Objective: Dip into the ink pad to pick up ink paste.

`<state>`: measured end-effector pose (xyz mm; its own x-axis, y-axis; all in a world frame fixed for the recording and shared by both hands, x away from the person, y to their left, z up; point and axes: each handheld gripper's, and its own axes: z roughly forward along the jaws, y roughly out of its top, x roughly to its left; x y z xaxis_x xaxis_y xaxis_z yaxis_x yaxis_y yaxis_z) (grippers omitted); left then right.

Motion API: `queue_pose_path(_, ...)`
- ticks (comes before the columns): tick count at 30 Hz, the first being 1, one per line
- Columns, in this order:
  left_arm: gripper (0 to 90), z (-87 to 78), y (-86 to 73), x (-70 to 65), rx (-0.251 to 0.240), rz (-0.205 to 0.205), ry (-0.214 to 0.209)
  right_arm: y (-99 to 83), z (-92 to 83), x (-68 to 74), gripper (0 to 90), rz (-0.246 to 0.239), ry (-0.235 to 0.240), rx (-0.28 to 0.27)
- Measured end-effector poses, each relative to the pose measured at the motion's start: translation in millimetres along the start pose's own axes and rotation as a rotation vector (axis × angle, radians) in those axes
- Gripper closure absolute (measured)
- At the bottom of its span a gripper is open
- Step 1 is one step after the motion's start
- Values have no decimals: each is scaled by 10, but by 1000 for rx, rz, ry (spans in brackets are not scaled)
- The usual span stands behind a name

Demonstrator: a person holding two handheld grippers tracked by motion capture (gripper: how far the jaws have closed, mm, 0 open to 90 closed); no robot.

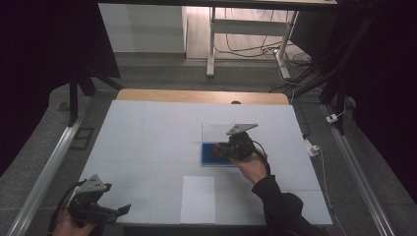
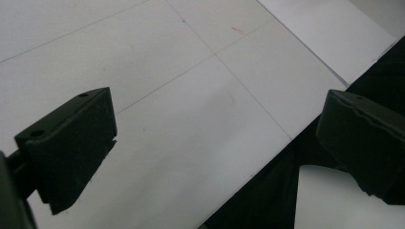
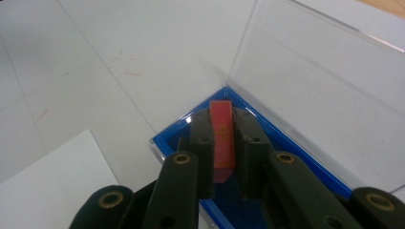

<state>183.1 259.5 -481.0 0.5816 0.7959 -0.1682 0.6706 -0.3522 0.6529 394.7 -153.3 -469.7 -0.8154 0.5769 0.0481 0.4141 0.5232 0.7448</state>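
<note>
While the right gripper (image 3: 224, 143) is hovering over the open blue case (image 3: 305, 162), its jaws are clenching a small red block (image 3: 223, 136) edge-on, pads pressing its two broad faces so the narrow printed face is looking up at the camera. That grip is likely chosen to keep the block square to the tray, whether it is coming out or going in; which of the two, the frames are not saying. The block is sitting just above the tray's near corner, close to where the clear lid (image 3: 329, 71) is hinging upward.

From the high view, the right gripper (image 1: 235, 147) is working near the middle of the white table (image 1: 147, 128), with the case (image 1: 209, 155) directly under it and the lid (image 1: 216, 130) lying open on the far side, out of the way of the hand. A white sheet of paper (image 1: 198, 199) is lying at the near edge, well apart from the case, possibly as a spot for setting things down.

The left gripper (image 1: 105, 211) is resting at the near left corner, jaws standing wide apart with nothing between them; in its own view the left gripper (image 2: 215, 143) is looking down at bare table and the paper's edge (image 2: 329, 43). It is probably parked there to leave room for the right hand.
</note>
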Motion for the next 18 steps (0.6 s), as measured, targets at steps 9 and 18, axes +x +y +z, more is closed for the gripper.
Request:
queue_pose_path(9, 5, -2, -1, 3, -1, -1, 0, -28, -81, 28, 798, 2, 14, 1)
queue_pose_path(18, 5, -2, 0, 4, -2, -3, -1, -58, -157, 112, 798, -2, 43, 9)
